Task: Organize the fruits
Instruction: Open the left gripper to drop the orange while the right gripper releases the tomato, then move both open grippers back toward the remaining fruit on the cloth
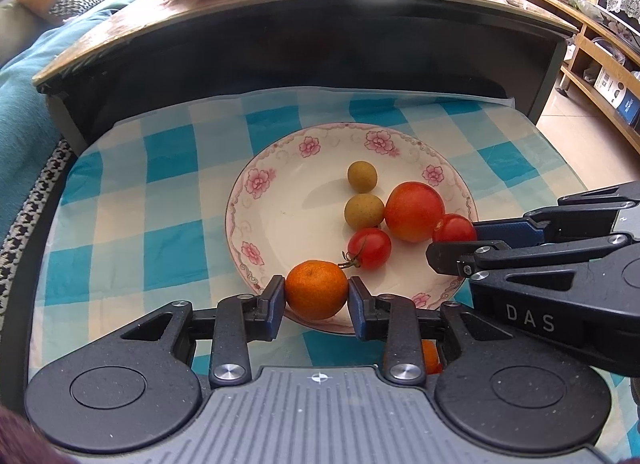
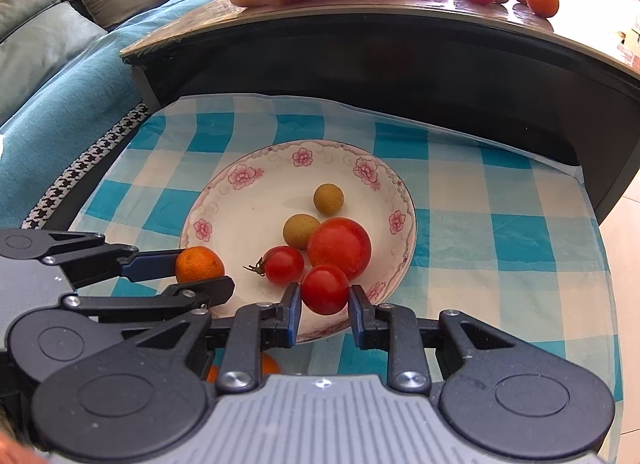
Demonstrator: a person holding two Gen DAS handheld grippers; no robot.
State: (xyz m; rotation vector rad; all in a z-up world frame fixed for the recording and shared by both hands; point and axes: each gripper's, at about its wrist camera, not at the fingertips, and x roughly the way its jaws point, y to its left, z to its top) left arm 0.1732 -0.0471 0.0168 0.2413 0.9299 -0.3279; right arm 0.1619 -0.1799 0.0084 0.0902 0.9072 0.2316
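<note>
The surface (image 1: 120, 192) carries a blue checked cloth, and the flowered plate (image 1: 256, 224) at its middle is the landmark here. Behind the plate rises a dark table (image 1: 320, 44) with a bag of fruit and a few loose pieces on top.

On the plate, the big tomato (image 1: 414, 211) sits right of centre, touching one of the two longans (image 1: 363, 211); the other longan lies just behind it. A stemmed cherry tomato (image 1: 369, 248) lies in front of them.

The left gripper (image 1: 316, 296) holds the mandarin (image 1: 316, 295) over the plate's near rim, pads pressed on its two sides. The right gripper (image 2: 325, 296) has a second cherry tomato (image 2: 325, 289) between its fingers at the plate's near right edge; the left pad meets it, the right shows a sliver of gap, so I cannot tell whether it is gripped.

Judging by looks, the mandarin is light, with a soft, slightly yielding peel, best held across its widest girth, as now. The cherry tomato is smooth, slippery and thin-skinned; it wants a gentle squeeze at its middle, or it may squirt out or split. Both will roll toward the plate's centre once set down.
</note>
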